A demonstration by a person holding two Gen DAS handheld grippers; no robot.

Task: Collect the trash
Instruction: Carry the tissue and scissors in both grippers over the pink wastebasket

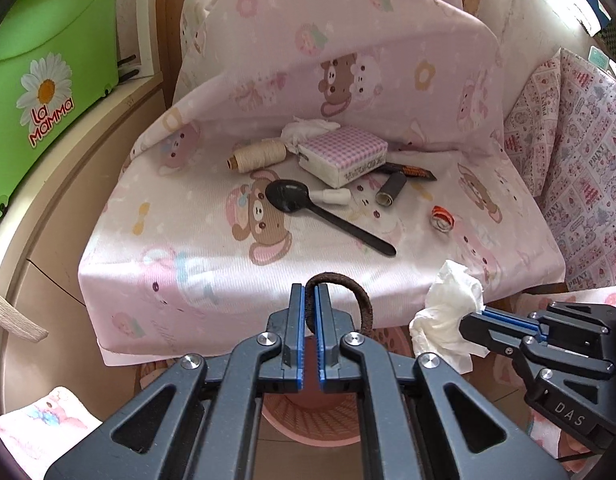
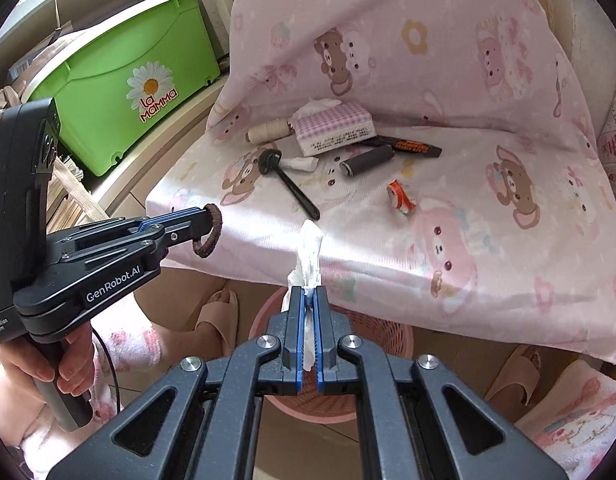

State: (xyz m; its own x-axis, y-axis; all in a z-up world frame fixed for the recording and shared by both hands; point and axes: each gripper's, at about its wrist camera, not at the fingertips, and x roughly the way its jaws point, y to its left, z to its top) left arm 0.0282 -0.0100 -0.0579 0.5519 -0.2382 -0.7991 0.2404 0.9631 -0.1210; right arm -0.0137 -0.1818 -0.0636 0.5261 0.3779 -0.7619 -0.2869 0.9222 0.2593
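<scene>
The pink basket (image 2: pixel 372 332) sits on the floor below the cloth-covered seat (image 2: pixel 448 208), at six o'clock, ready to catch trash. Above it, the right gripper (image 2: pixel 306 300) pinches a crumpled tissue (image 2: pixel 308 256), its long axis pointing toward twelve o'clock. At nine o'clock the left gripper (image 1: pixel 310 300) clamps a brown hair tie (image 1: pixel 362 300), hanging looped, probably for dropping too.

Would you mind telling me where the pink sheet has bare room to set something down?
The front-left stretch of the pink sheet, between its near edge and the black spoon, is free. It is crowded at the back around the tissue pack and thread spool.
</scene>
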